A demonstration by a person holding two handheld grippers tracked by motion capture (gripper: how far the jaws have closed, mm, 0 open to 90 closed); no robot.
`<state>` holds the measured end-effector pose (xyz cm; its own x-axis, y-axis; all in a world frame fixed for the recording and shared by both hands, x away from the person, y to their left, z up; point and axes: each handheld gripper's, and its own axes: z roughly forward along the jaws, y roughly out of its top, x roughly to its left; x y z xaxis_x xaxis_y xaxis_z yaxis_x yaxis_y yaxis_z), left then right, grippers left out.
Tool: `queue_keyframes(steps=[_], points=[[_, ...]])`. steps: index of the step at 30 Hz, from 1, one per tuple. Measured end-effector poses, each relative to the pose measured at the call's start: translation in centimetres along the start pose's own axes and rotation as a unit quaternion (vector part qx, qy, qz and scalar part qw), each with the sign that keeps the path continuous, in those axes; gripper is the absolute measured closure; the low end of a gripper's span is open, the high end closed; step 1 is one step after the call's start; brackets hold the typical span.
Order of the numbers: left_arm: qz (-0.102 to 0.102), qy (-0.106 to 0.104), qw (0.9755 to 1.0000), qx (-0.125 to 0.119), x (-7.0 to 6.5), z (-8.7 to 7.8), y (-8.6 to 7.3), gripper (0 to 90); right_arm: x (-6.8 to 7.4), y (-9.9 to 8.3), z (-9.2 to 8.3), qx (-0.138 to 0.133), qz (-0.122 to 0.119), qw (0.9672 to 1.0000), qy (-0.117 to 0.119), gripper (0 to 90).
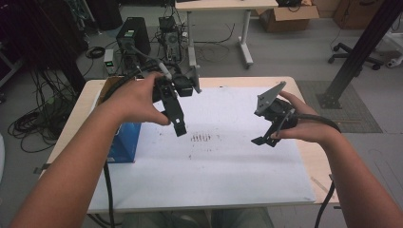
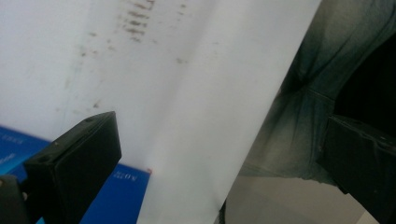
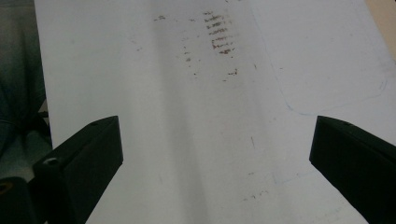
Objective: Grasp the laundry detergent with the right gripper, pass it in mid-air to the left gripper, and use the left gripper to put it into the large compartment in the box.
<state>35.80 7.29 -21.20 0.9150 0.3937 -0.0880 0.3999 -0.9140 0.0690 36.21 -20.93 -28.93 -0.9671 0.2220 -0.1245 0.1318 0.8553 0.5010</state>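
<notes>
Two forearms come in from the bottom of the high view, each hand holding a claw above a desk [image 1: 309, 156] covered by a large white sheet [image 1: 214, 166]. The left claw [image 1: 177, 121] hangs above the sheet's left half, its black jaws pointing down; in the left gripper view the jaws stand wide apart with nothing between them. The right claw [image 1: 264, 139] hovers over the sheet's right half, well apart from the left one, with a grey three-cornered plate [image 1: 269, 97] on top; in the right gripper view its jaws are also spread wide and hold nothing. Between the two claws, on the sheet, lies a small patch of brown smudges [image 1: 200, 138], the nearest thing to either claw; what made the marks cannot be told. A blue box [image 1: 124, 142] sits at the desk's left edge, partly hidden behind the left forearm, its printing too blurred to read. Beyond the desk, the grey floor carries tangled cables [image 1: 33, 123], dark computer cases [image 1: 134, 35], a second table [image 1: 223, 5] cut off at the top, cardboard boxes and a chair base.
</notes>
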Motion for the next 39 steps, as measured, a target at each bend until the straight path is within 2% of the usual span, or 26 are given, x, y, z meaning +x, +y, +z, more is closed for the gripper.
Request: queue_keyframes(steps=[5,10,14,18,28,36,39], points=[[0.038,-0.011,0.9992,0.003,-0.9,1.9,0.5,0.3,0.0,0.1,0.5,0.010,-0.002,0.9999,0.004,2.9],[0.070,-0.013,0.9974,0.009,-1.6,3.2,0.6,0.3,0.1,0.1,1.0,0.026,-0.005,0.9996,0.003,3.1],[0.093,-0.002,0.9955,0.018,-2.2,3.7,0.6,0.2,0.2,0.1,1.0,0.030,-0.005,0.9995,0.005,3.1],[0.111,0.005,0.9938,0.013,-2.3,3.8,0.6,0.2,0.2,0.1,1.3,0.039,-0.011,0.9991,0.009,3.1],[0.115,0.024,0.9930,0.013,-1.2,4.1,0.8,0.2,-1.0,0.5,1.2,0.050,-0.018,0.9985,0.017,3.1],[0.102,0.024,0.9945,0.010,0.4,4.3,1.3,0.2,-1.7,0.5,1.5,0.053,-0.016,0.9983,0.018,3.2],[0.105,0.024,0.9942,0.009,0.7,4.2,1.5,0.3,-1.8,0.5,1.6,0.056,-0.017,0.9981,0.021,3.2]])
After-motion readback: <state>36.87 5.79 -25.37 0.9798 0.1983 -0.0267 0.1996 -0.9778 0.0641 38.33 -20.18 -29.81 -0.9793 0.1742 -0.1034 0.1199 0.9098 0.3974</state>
